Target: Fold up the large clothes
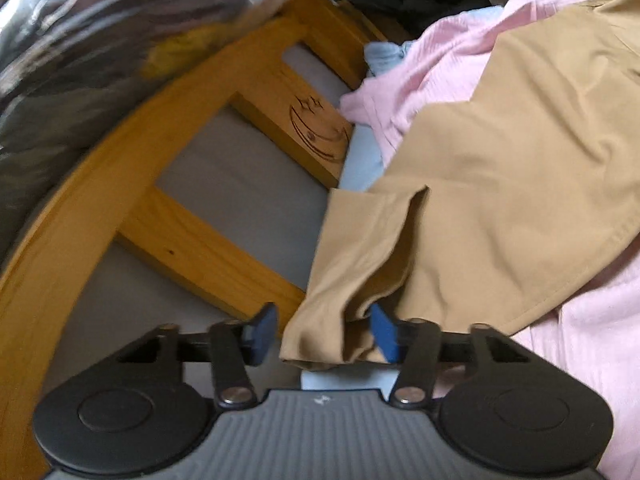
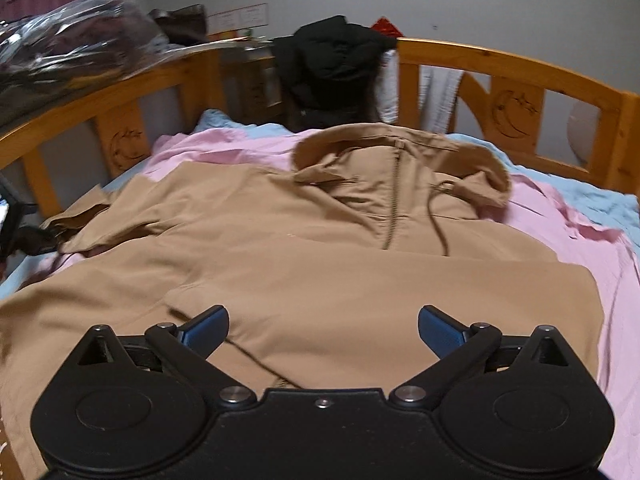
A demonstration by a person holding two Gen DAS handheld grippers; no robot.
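A tan hooded jacket [image 2: 304,240] lies spread on the bed, hood [image 2: 404,160] toward the headboard, zipper and drawstring showing. In the left wrist view its sleeve cuff [image 1: 348,280] lies between the blue fingers of my left gripper [image 1: 324,332], whose jaws stand apart around the cuff without pressing it. My right gripper [image 2: 322,332] is wide open and empty, hovering over the jacket's lower body. The left gripper also shows at the left edge of the right wrist view [image 2: 16,224], at the sleeve end.
A pink sheet [image 2: 224,148] over a light blue one [image 2: 592,196] covers the bed. A wooden bed rail [image 1: 192,128] with moon carvings runs alongside. A black garment [image 2: 332,72] hangs on the headboard. Plastic-wrapped clothes [image 2: 68,36] sit behind the rail.
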